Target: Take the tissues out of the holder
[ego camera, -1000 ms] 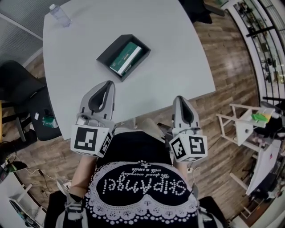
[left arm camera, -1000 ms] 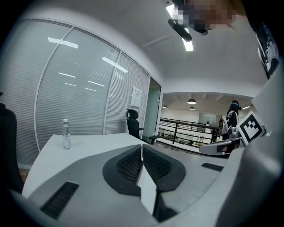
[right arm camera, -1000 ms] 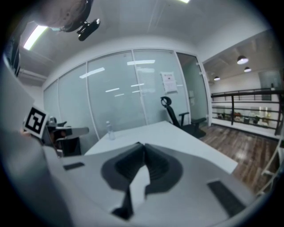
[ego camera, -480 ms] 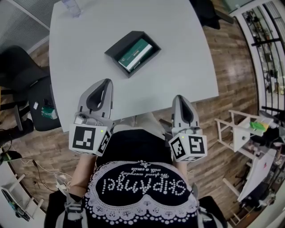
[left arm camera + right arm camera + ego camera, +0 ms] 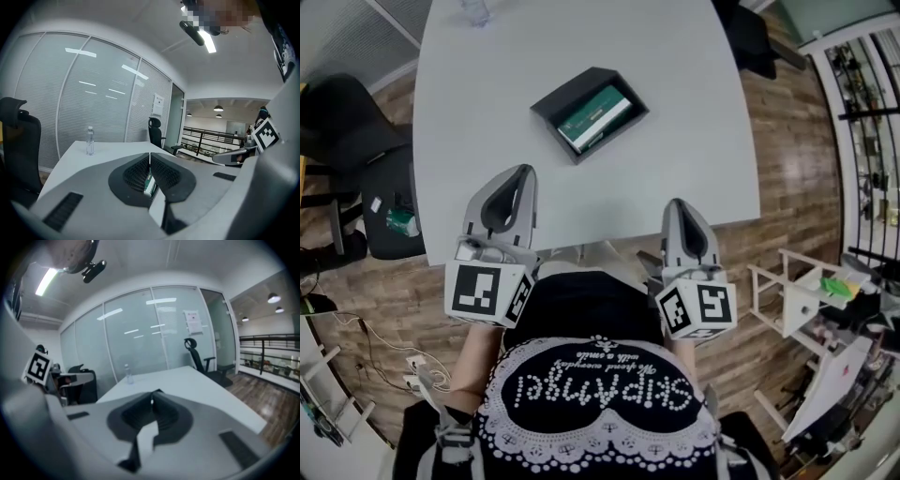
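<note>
- One black holder (image 5: 555, 99) lies on the white table (image 5: 694, 159), well apart from both grippers — with one green tissue pack (image 5: 593, 116) inside it.
- One clear bottle (image 5: 475, 9) stands at the table's far edge.
- Two grippers are held at the near edge — the left gripper (image 5: 528, 172) and the right gripper (image 5: 676, 205).
- Each pair of jaws is pressed together with nothing between them.

A black top (image 5: 581, 309) bears white beaded lettering (image 5: 605, 389); the left hand-held gripper (image 5: 528, 173) and right hand-held gripper (image 5: 676, 204) are grey, with black-and-white marker cubes (image 5: 487, 292).
</note>
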Demonstrator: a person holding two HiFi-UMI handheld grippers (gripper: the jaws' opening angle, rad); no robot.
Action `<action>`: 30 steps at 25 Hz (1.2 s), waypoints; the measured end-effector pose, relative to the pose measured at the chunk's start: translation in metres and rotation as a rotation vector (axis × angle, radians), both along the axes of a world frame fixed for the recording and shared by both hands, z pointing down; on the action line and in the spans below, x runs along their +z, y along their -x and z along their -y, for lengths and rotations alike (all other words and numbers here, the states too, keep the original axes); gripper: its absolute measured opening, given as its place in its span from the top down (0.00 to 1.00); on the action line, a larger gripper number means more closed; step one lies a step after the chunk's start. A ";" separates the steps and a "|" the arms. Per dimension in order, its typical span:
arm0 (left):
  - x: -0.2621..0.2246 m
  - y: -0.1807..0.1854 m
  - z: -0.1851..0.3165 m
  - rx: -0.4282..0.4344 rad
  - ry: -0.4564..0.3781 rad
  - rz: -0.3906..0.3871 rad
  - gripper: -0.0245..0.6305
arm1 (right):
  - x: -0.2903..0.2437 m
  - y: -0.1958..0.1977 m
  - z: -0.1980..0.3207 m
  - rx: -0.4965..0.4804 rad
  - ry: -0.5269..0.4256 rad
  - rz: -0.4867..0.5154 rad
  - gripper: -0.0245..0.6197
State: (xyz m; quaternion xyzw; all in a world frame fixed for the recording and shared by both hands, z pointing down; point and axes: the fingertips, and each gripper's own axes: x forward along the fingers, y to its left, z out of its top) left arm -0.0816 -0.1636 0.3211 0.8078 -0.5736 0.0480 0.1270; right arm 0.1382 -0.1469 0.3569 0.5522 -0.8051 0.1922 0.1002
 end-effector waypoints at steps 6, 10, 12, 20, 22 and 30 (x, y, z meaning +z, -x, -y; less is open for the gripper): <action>-0.004 -0.017 0.007 -0.004 -0.008 -0.020 0.92 | -0.004 -0.014 0.007 -0.001 -0.007 0.001 0.91; -0.010 -0.025 0.009 -0.008 -0.020 -0.022 0.92 | -0.008 -0.021 0.013 -0.009 -0.020 0.003 0.91; -0.011 -0.026 0.010 -0.013 -0.019 -0.019 0.92 | -0.010 -0.021 0.016 -0.017 -0.025 0.007 0.91; -0.011 -0.028 0.012 -0.031 -0.014 -0.008 0.92 | -0.012 -0.023 0.024 -0.040 -0.037 0.020 0.91; -0.012 -0.030 0.012 -0.034 -0.015 -0.007 0.92 | -0.012 -0.024 0.026 -0.045 -0.041 0.023 0.91; -0.017 -0.028 0.012 -0.044 -0.027 0.013 0.92 | -0.017 -0.017 0.035 -0.074 -0.070 0.042 0.91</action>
